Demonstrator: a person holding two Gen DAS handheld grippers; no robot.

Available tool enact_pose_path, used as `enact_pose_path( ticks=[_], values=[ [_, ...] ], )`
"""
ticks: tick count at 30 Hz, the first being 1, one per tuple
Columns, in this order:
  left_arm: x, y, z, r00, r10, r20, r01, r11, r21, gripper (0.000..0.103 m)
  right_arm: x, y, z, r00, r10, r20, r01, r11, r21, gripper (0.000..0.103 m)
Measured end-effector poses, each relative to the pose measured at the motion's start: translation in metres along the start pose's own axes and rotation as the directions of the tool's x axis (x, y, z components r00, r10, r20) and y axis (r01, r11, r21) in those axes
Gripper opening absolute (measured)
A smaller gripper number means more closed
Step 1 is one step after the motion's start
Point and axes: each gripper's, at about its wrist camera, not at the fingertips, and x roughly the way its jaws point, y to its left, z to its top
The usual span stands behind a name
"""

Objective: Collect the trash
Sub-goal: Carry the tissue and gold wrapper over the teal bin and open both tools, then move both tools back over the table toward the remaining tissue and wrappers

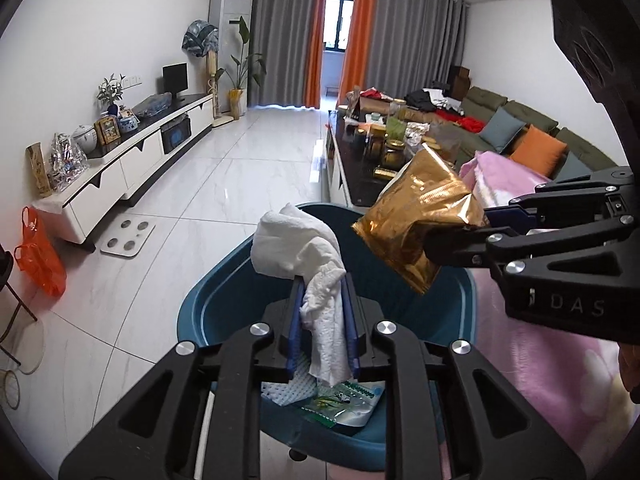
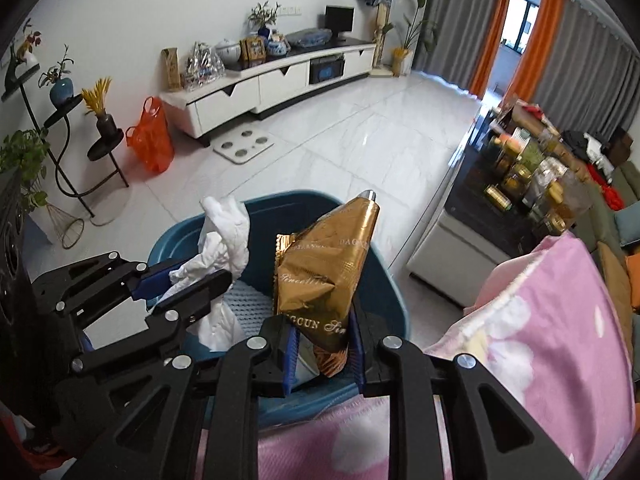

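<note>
living room floor, blue bin [image 1: 192, 308] beside the pink blanket [image 2: 552, 320]. left gripper [image 1: 323, 320] jaws narrow, pinching white tissue [image 1: 296, 244]; right gripper [image 2: 324, 354] jaws narrow on gold wrapper [image 2: 320, 272], both over the bin. risk: tissue snags on the pads, wrapper drifts past the rim.

A white crumpled paper towel [image 1: 304, 248] and a shiny gold wrapper [image 1: 416, 220] with pale lettering hang over a dark teal bin [image 1: 192, 304]. The grippers are black with blue pads [image 1: 352, 320]. The blanket [image 2: 552, 320] is pink with pale flowers; curtains [image 1: 360, 36] grey and orange; floor tiles [image 1: 224, 168] white marble
</note>
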Motion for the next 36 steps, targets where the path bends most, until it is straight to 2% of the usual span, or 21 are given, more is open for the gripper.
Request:
enact_pose_path(
  ticks=[1,3,6,8,9,13,17,21,26,29,33,36],
  values=[
    [0.004,-0.002,0.0,1.0,0.007,-0.001,-0.007,1.0,0.001,0.024,0.002,-0.001,0.0,1.0,-0.004,-0.001,0.004,1.0,0.002,0.028],
    [0.008,-0.003,-0.001,1.0,0.016,0.001,-0.016,1.0,-0.006,0.042,0.007,-0.002,0.0,1.0,0.003,-0.006,-0.003,1.0,0.013,0.035],
    [0.013,-0.001,0.0,0.999,0.031,0.01,-0.031,1.0,-0.005,0.045,0.009,-0.008,-0.001,1.0,0.002,-0.003,-0.002,0.999,0.04,0.038],
    [0.014,0.001,0.001,0.999,0.036,0.017,-0.036,0.999,-0.014,0.051,0.007,-0.012,-0.001,1.0,0.002,0.015,-0.002,0.998,0.059,0.054],
    [0.011,-0.001,0.001,0.999,0.041,0.022,-0.041,0.999,-0.016,0.054,0.006,-0.013,0.0,1.0,0.001,0.022,-0.003,0.998,0.067,0.056],
    [-0.005,-0.004,-0.002,0.998,0.05,0.047,-0.049,0.998,-0.024,0.063,-0.004,-0.02,-0.001,0.998,0.004,0.059,-0.009,0.996,0.094,0.057],
    [-0.024,-0.003,-0.002,0.995,0.059,0.086,-0.056,0.998,-0.036,0.074,-0.019,-0.024,-0.002,0.994,0.013,0.106,-0.025,0.994,0.109,0.062],
    [-0.05,-0.003,-0.001,0.991,0.064,0.121,-0.059,0.997,-0.044,0.08,-0.032,-0.023,-0.002,0.99,0.02,0.141,-0.035,0.994,0.106,0.064],
    [-0.084,-0.01,0.001,0.983,0.058,0.176,-0.052,0.998,-0.035,0.09,-0.06,-0.026,-0.011,0.977,0.018,0.213,-0.046,0.991,0.125,0.078],
    [-0.104,-0.021,0.001,0.977,0.054,0.206,-0.049,0.998,-0.027,0.097,-0.076,-0.03,-0.02,0.967,0.008,0.254,-0.042,0.991,0.129,0.081],
    [-0.134,-0.038,0.001,0.972,0.014,0.233,-0.011,1.0,-0.015,0.098,-0.104,-0.036,-0.038,0.948,-0.028,0.316,-0.022,0.988,0.154,0.09],
    [-0.153,-0.052,-0.001,0.967,0.009,0.253,-0.009,1.0,0.001,0.098,-0.123,-0.042,-0.055,0.932,-0.054,0.358,-0.009,0.985,0.173,0.096]
  ],
)
